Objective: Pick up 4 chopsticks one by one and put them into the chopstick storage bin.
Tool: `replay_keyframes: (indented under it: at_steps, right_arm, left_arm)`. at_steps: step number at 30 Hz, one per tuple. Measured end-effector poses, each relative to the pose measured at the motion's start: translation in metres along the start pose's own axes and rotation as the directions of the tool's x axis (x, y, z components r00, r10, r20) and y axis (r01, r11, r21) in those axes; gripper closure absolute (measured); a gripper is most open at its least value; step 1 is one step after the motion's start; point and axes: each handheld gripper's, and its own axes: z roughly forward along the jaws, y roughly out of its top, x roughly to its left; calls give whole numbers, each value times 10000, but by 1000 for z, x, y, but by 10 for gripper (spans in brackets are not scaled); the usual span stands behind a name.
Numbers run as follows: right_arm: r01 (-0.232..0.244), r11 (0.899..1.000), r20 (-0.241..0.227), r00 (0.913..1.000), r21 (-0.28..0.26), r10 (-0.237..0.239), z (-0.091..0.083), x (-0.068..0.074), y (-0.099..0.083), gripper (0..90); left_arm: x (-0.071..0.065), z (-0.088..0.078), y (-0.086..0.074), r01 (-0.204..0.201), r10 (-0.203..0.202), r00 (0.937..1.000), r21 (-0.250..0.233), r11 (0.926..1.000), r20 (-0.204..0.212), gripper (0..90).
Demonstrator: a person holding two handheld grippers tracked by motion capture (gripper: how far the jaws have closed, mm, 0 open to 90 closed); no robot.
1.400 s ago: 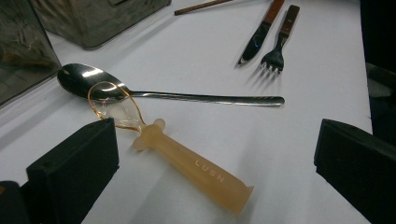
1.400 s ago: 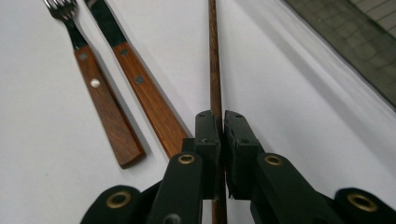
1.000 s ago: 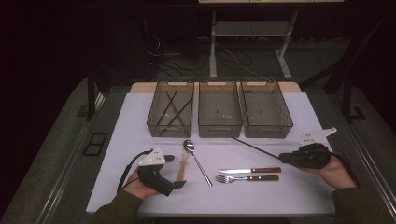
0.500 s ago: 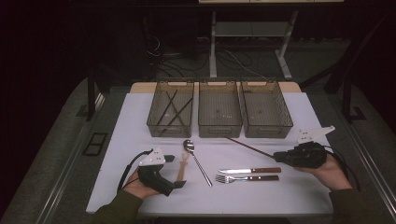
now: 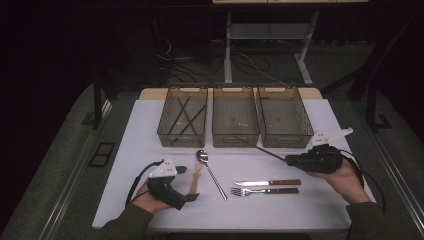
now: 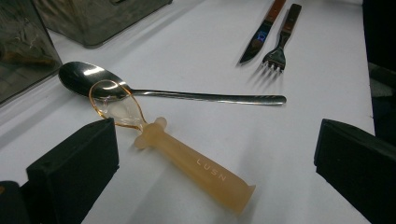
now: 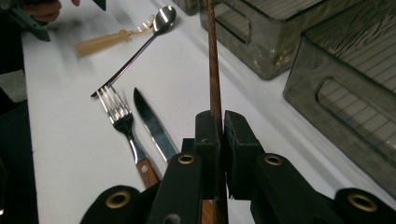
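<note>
My right gripper (image 5: 288,161) (image 7: 223,125) is shut on a thin brown chopstick (image 5: 262,151) (image 7: 214,60). The stick slants up and left, its far tip by the front wall of the middle bin (image 5: 235,137). The left bin (image 5: 172,135) holds several dark chopsticks. Low on the left, my left gripper (image 5: 187,184) (image 6: 217,140) rests open on the table. A translucent amber spoon (image 5: 195,180) (image 6: 196,165) lies between its jaws, untouched.
A metal spoon (image 5: 211,174) (image 6: 177,94), a wood-handled knife (image 5: 267,183) (image 7: 152,126) and a fork (image 5: 265,191) (image 7: 122,122) lie on the white table top (image 5: 310,210). The right bin (image 5: 285,135) stands at the back.
My right gripper has lifted and drifted slightly left with the chopstick, whose tip has come nearer the bins. The left gripper has not moved.
</note>
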Motion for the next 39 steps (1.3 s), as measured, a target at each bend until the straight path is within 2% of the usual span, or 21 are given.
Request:
replay_keyframes:
  at_steps: [17, 20, 23, 27, 36, 39]
  right_arm:
    - [-474, 9984, 651, 9967, -293, 492, 17, 1, 37, 848]
    - [-590, 9981, 816, 9948, -186, 604, 23, 1, 46, 847]
    - [-761, 9966, 851, 9933, -307, 784, 30, -1, 54, 848]
    - [-789, 9968, 1085, 9909, -127, 799, 41, 0, 68, 848]
    - [-931, 9957, 1138, 9892, -20, 927, 65, 7, 104, 848]
    - [-915, 9958, 1192, 9888, 57, 901, 74, 10, 117, 848]
  left_arm:
    - [0, 0, 0, 71, -71, 10000, -43, 10000, -40, 0]
    - [1, -1, 0, 87, -88, 9999, -52, 9999, -73, 0]
    - [0, -2, 0, 202, -203, 9998, -136, 9997, -73, 0]
    - [1, -2, 0, 230, -231, 9997, -117, 9997, -48, 0]
    - [1, 0, -1, 342, -343, 9994, -178, 9993, -37, 0]
    - [1, -1, -1, 252, -253, 9997, -160, 9996, -55, 0]
